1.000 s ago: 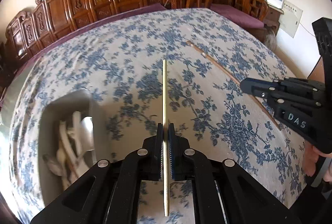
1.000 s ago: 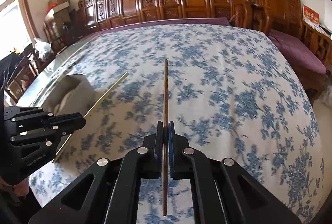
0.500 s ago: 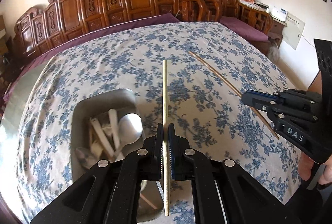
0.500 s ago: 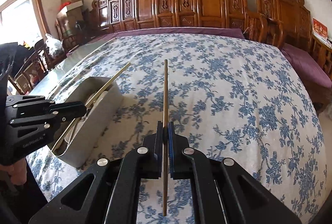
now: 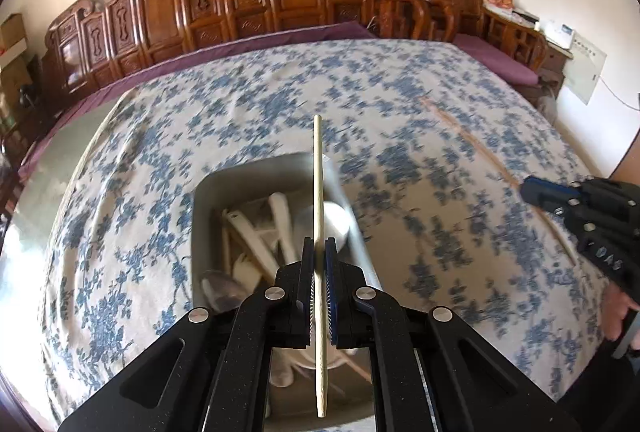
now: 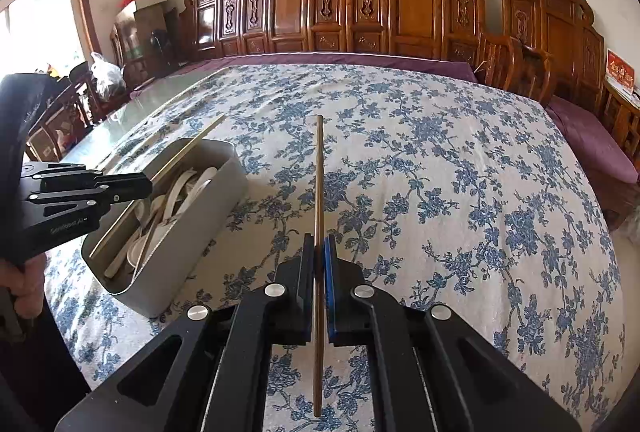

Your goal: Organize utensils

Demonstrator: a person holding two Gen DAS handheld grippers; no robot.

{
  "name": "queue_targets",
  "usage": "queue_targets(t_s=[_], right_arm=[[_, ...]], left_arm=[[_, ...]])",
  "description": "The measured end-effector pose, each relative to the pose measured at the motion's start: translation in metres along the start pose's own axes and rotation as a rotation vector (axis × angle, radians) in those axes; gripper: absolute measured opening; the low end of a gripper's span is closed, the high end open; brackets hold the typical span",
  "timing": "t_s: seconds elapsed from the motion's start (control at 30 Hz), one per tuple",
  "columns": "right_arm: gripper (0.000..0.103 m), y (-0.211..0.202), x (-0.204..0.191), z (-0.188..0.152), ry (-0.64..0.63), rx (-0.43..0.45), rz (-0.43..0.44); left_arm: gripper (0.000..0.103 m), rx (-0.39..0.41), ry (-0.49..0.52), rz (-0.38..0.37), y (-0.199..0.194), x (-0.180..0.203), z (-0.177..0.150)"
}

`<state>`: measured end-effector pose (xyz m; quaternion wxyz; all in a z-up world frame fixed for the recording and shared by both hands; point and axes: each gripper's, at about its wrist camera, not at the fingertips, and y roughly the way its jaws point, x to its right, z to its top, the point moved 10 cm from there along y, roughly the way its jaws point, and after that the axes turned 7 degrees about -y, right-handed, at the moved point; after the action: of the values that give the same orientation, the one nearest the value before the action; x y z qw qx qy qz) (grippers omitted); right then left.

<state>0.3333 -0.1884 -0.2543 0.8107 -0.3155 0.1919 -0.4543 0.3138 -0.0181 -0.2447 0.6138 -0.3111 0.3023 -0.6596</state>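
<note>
Between the left gripper's [image 5: 319,264] closed fingers [image 5: 307,288] a pale chopstick [image 5: 319,191] is clamped above the metal tin [image 5: 204,199]

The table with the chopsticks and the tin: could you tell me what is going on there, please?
A person is tidying utensils with a handheld gripper in each hand. The left gripper is shut on a pale chopstick, held above the metal tin that already holds white spoons. The right gripper is shut on a darker chopstick, over the flowered tablecloth beside the tin.
</note>
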Motion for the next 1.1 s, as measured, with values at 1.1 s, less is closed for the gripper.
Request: queue_targets(t_s=[1.1], right_arm=[[0.006, 0.011, -0.001, -0.008, -0.012, -0.033, -0.006]], left_arm=[[0.022, -0.066, -0.088, 0.039, 0.028, -0.057, -0.027]])
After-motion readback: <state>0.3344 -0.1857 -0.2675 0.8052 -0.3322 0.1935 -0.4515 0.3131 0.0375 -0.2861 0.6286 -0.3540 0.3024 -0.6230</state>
